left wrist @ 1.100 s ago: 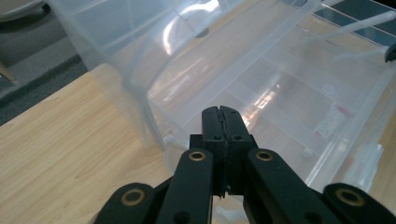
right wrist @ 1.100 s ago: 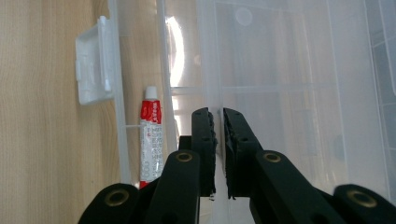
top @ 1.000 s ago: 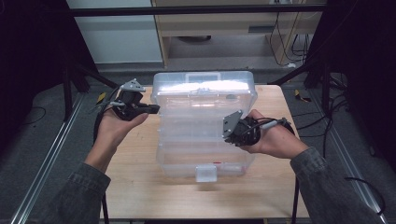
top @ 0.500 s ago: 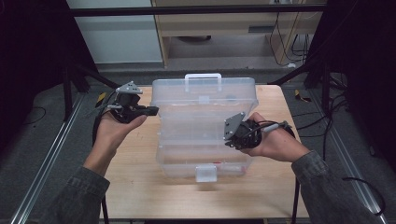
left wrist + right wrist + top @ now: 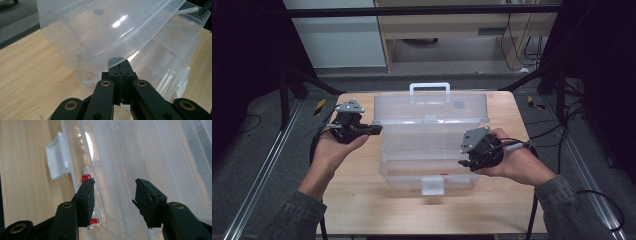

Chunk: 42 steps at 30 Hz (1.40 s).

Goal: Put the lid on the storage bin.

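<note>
A clear plastic storage box [image 5: 427,165] lies on the wooden table [image 5: 362,200], its lid [image 5: 429,107] swung up toward the back with a white handle [image 5: 429,87] on top. My left gripper [image 5: 377,130] is shut, and its tips [image 5: 120,66] touch the lower rim of the raised lid [image 5: 100,32] at the box's left side. At the box's right front my right gripper [image 5: 464,162] has just been opening its jaws. In the right gripper view they [image 5: 113,195] stand apart over the box's clear wall without pressing it. A red and white tube [image 5: 86,178] lies inside.
The box's white front latch [image 5: 432,185] hangs down toward the table's near edge. A metal frame and dark floor surround the table, with cabinets behind it. Bare wood lies to the left and right of the box.
The lid has swung up from lying on the box to standing toward the back, its handle showing. The right jaws have opened. Both hands shifted slightly.
</note>
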Each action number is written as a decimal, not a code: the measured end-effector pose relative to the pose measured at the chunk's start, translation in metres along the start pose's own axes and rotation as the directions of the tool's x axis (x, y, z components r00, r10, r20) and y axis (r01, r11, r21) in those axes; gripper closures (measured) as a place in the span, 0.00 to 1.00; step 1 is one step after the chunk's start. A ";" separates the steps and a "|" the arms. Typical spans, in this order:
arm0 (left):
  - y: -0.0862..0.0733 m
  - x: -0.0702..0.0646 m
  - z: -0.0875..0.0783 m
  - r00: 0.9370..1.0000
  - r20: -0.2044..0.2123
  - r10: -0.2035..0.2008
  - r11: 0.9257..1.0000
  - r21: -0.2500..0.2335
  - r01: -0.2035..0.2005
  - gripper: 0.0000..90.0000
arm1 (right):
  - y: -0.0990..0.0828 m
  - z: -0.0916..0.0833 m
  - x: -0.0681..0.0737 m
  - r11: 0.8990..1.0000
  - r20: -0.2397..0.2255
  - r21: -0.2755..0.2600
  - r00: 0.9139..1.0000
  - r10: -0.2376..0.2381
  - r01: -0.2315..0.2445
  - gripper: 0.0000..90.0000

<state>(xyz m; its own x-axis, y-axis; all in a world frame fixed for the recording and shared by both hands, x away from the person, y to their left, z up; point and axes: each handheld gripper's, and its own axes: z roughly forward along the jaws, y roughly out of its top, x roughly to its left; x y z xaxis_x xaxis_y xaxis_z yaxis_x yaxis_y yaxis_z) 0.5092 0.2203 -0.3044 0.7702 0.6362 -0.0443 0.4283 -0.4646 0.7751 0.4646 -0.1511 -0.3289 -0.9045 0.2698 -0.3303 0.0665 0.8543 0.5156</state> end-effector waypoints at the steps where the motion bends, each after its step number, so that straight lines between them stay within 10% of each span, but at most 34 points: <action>1: -0.002 -0.001 0.000 1.000 0.009 -0.001 1.000 0.002 0.001 1.00 | -0.002 -0.001 0.001 1.000 0.003 -0.007 1.000 0.009 -0.009 0.50; 28: -0.031 -0.019 0.003 1.000 0.021 0.023 0.999 0.034 -0.024 1.00 | -0.060 -0.031 0.007 0.984 0.105 -0.015 0.979 0.176 -0.176 0.26; 34: -0.038 -0.022 0.003 0.999 0.026 0.024 0.999 0.035 -0.024 1.00 | -0.074 -0.035 0.000 0.974 0.143 -0.016 0.963 0.227 -0.227 0.21; 42: -0.049 -0.027 0.005 0.999 0.027 0.023 0.999 0.035 -0.024 1.00 | -0.099 -0.033 -0.018 0.946 0.233 -0.014 0.918 0.319 -0.325 0.17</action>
<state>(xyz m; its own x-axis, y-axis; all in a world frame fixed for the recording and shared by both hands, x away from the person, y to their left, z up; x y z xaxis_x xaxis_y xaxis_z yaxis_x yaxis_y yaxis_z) 0.4696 0.2234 -0.3444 0.7923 0.6085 -0.0433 0.4261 -0.5013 0.7531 0.4605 -0.2557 -0.3477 -0.7114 0.6243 -0.3229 0.3510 0.7136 0.6063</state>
